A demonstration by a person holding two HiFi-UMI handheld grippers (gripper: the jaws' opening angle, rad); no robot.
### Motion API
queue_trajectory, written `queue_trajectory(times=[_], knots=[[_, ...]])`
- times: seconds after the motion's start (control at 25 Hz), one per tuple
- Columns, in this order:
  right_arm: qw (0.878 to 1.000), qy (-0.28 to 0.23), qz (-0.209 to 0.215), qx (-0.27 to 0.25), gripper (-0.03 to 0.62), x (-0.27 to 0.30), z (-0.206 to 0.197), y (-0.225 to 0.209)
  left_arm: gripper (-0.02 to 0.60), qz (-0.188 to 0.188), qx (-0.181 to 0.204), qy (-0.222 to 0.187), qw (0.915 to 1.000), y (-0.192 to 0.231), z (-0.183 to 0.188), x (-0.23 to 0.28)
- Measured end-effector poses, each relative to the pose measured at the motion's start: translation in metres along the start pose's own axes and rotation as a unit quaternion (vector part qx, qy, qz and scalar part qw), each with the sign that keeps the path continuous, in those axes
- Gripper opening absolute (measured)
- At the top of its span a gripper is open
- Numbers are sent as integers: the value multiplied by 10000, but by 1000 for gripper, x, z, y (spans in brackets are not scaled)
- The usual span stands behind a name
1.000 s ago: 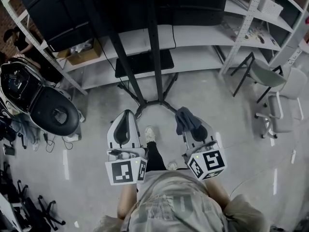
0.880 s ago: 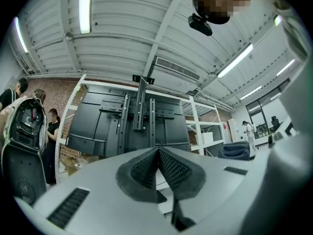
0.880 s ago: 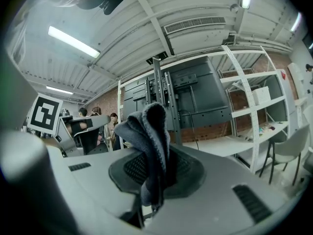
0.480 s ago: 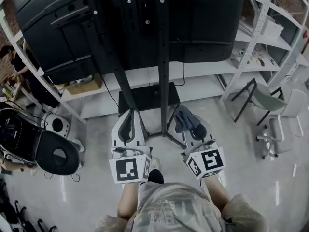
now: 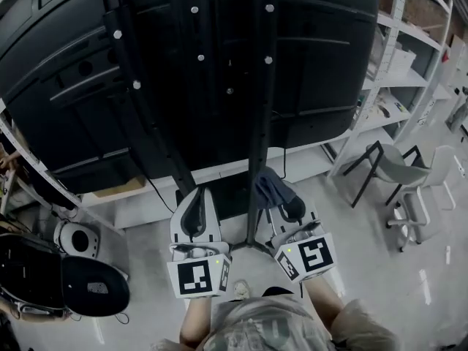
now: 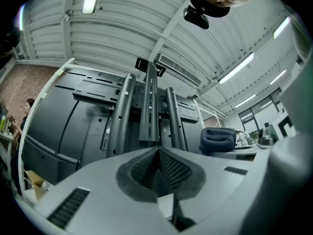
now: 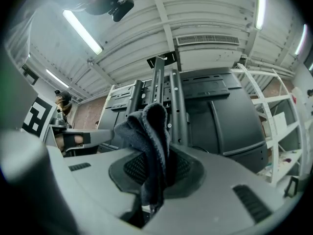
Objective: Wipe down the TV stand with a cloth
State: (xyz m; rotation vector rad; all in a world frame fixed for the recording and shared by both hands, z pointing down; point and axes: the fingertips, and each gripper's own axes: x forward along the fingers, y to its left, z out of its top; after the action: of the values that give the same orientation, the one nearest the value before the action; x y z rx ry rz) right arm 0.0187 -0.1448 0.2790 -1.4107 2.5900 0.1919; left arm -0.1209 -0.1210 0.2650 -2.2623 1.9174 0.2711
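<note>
The black TV stand (image 5: 259, 108) rises in front of me, its two upright posts bolted to the back of a large dark screen (image 5: 66, 93). Those posts (image 6: 149, 106) also fill the middle of the left gripper view. My left gripper (image 5: 194, 205) is shut and holds nothing; it points at the foot of the left post. My right gripper (image 5: 281, 196) is shut on a dark blue cloth (image 5: 272, 185), a little right of the right post. In the right gripper view the cloth (image 7: 149, 146) stands bunched up out of the jaws before the posts (image 7: 168, 97).
White metal shelving (image 5: 406, 57) runs behind and to the right of the stand. A grey chair (image 5: 409, 178) stands on the concrete floor at the right. Round black equipment (image 5: 95, 287) and a white device (image 5: 77, 240) sit at lower left. A low shelf board (image 5: 139, 207) runs behind the stand.
The head view has tilted up and closed in: the screen and posts now fill the upper frame. Both grippers have risen toward the posts, the cloth still held in the right one.
</note>
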Motion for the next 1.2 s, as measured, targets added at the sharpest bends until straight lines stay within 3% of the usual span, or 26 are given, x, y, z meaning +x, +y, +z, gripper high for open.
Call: queue_trajectory(times=[0.44, 0.68, 0.88, 1.0, 1.08, 1.2], knots=[[9996, 230, 124, -82, 57, 47, -12, -16, 15, -119, -180, 203, 9996, 1, -14, 52], [9990, 389, 190, 77, 57, 53, -22, -27, 15, -10, -13, 302, 9995, 2, -18, 59], [9990, 369, 177, -183, 57, 53, -14, -35, 15, -5, 45, 184, 9998, 5, -9, 60], [9970, 135, 126, -758, 57, 61, 28, -41, 15, -33, 160, 125, 9998, 4, -1, 63], [9891, 12, 65, -1468, 57, 68, 69, -43, 15, -65, 199, 93, 9997, 1, 4, 65], [9569, -248, -102, -2892, 57, 79, 136, -44, 15, -188, 247, 15, 9995, -8, 11, 69]])
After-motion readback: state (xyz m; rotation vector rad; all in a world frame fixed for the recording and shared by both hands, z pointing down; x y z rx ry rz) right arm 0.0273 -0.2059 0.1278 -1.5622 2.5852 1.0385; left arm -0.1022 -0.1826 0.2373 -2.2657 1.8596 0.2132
